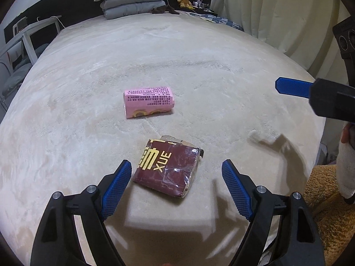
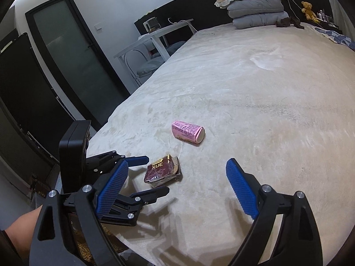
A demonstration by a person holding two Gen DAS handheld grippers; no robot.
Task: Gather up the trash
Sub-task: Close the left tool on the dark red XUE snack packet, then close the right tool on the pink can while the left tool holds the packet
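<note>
Left wrist view: left gripper (image 1: 175,175) has its jaws open, nothing between the pads; the maroon pack (image 1: 167,168) lies flat on the bed (image 1: 88,71) just ahead, nearer the left pad than the right. Right gripper (image 2: 177,173) also has its jaws wide open and empty; from the left view only one of its blue fingers (image 1: 292,87) shows, off to the right, well apart from the pack.

Step in hand, as I read it: left takes the maroon pack. It is flat, film-wrapped and probably slick. Best to centre the jaws over its short width, shift slightly so both pads clear the edges, press down into the soft cover, then close. The blanket gives, so the pads can dig under the edges; watch for pinching fabric along with the pack.

Pink pack (image 1: 148,102) lies on its side further out, well apart from the maroon one, a likely pick for the right. It looks rounded and may roll if nudged.

Room: the maroon pack sits near the bed's front edge, so don't shove it that way. Bed surface beyond is bare until the folded quilts (image 1: 133,2) at the far end. No bin in view.
</note>
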